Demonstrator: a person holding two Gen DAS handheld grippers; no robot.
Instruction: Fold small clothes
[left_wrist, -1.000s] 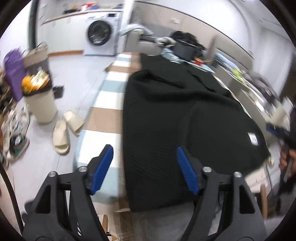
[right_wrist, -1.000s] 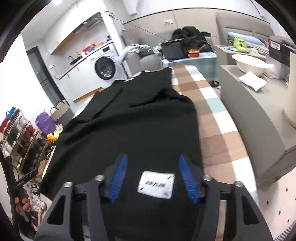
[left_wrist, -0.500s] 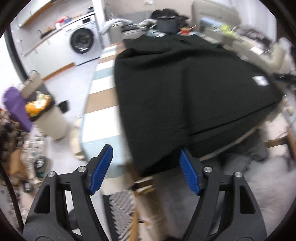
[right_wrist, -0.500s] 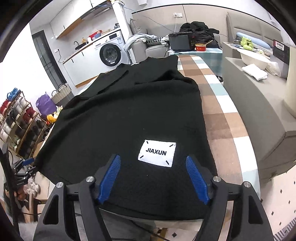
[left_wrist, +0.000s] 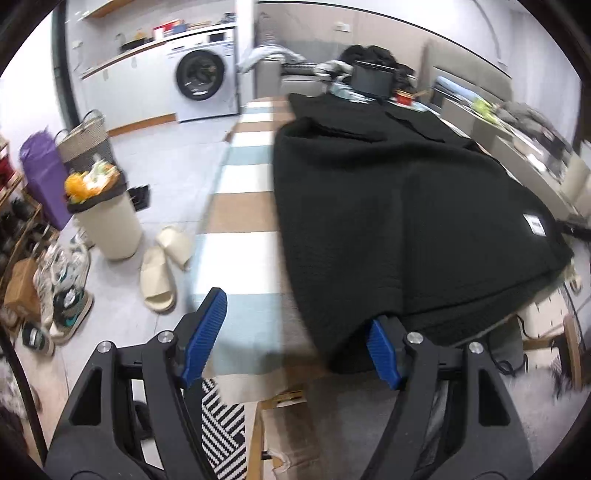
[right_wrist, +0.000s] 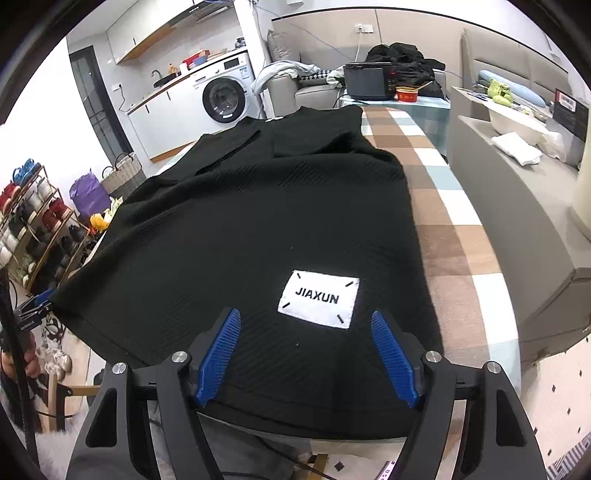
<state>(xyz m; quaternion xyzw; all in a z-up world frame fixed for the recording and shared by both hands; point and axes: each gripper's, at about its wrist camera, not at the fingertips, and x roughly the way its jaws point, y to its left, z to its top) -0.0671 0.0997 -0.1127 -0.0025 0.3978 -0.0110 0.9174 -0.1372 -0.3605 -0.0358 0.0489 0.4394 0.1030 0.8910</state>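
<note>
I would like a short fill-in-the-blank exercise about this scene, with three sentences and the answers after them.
1. The garment spread on the checked tablecloth is ____ in colour.
2. The white label near the hem reads ____.
3. Against the far wall, beneath the counter, stands a white ____ machine.

Missing words: black; JIAXUN; washing

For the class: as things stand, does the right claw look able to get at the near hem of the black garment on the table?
Probably yes. The right claw is open just above the black garment, its blue pads either side of the hem below the white label, with nothing in between.
</note>
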